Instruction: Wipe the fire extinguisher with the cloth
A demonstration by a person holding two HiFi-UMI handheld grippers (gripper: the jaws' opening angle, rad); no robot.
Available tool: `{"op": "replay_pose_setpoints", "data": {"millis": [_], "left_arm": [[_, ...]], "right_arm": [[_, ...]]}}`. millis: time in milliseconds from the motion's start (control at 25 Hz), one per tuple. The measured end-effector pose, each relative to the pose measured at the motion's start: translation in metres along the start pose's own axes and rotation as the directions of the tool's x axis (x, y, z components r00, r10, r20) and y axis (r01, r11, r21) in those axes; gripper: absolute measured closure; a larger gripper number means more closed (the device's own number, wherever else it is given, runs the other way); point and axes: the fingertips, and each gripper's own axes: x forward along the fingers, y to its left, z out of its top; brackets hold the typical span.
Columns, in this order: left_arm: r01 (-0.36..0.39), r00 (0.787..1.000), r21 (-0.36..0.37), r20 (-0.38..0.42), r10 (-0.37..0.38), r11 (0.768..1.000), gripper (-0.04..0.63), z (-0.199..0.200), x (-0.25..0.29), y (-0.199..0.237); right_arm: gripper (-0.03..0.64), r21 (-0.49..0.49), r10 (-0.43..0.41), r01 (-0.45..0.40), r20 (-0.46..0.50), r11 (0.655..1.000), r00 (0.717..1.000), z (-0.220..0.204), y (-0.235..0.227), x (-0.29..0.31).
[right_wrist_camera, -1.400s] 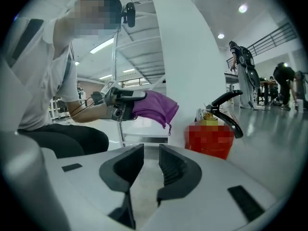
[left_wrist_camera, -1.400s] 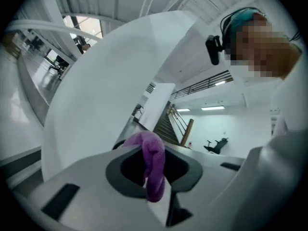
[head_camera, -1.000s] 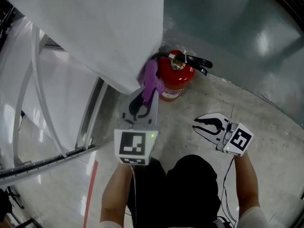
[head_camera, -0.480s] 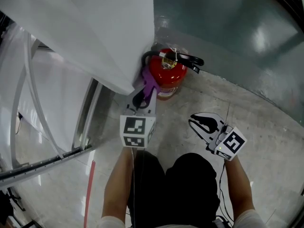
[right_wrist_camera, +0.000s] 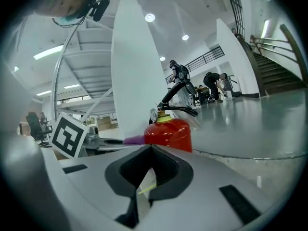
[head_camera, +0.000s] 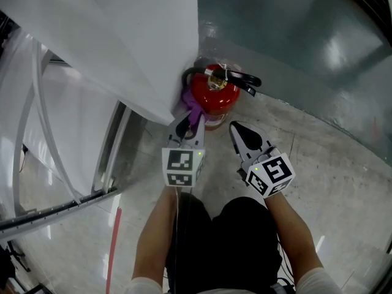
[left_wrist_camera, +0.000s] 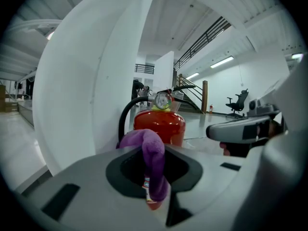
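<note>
Looking steeply down from the person's head, a red fire extinguisher (head_camera: 213,98) stands upright on the pale concrete floor (head_camera: 318,164). It is tucked into a corner between a big white panel (head_camera: 122,35) and a grey-green wall (head_camera: 275,29).

The left claw (head_camera: 187,124) is pinched narrow on a purple cloth (head_camera: 195,110). The cloth bulges out past the claw's tips and hangs in a soft fold. That fold sits at the left flank of the red cylinder, touching it or just beside it; which one cannot be told. Held by a pinch with the loose fold leading, the cloth looks set to rub the cylinder's side, so the wiping seems to be at its start.

The right claw (head_camera: 237,129) is closed tip to tip with nothing in it. It points at the base of the extinguisher from the right, near it but apart. Its likely job is to steady the cylinder or simply stay clear of the cloth.

A round gauge (left_wrist_camera: 162,100), a black hose (left_wrist_camera: 126,119) and a black handle (head_camera: 242,78) top the extinguisher. A strip of its label (left_wrist_camera: 146,184) shows under the cloth in the left gripper view, too small to read. The only other print is the black-and-white square patterns on the marker cubes (head_camera: 182,167); no brand or word can be read.
</note>
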Motion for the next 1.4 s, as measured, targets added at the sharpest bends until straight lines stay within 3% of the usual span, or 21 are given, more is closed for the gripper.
{"op": "replay_pose_setpoints", "data": {"millis": [240,800,1160,1400], "left_arm": [[0.028,0.999,0.010,-0.017,-0.028,1.000,0.529,-0.017,0.010,0.000],[0.079,0.981,0.037,-0.179,-0.071,0.996,0.529,-0.086,0.032,-0.017],[0.113,0.963,-0.021,-0.242,-0.115,0.993,0.529,-0.129,0.043,-0.024],[0.111,0.963,-0.067,-0.237,-0.124,0.992,0.529,-0.138,0.048,-0.024]], "right_arm": [[0.603,-0.014,0.019,-0.020,-0.031,1.000,0.999,-0.010,0.006,-0.001],[0.603,-0.049,0.070,-0.076,-0.107,0.996,0.992,-0.033,0.010,0.004],[0.603,-0.032,0.098,-0.101,-0.097,0.994,0.990,-0.035,0.014,0.000],[0.603,-0.032,0.099,-0.102,-0.090,0.994,0.991,-0.033,0.011,-0.002]]}}
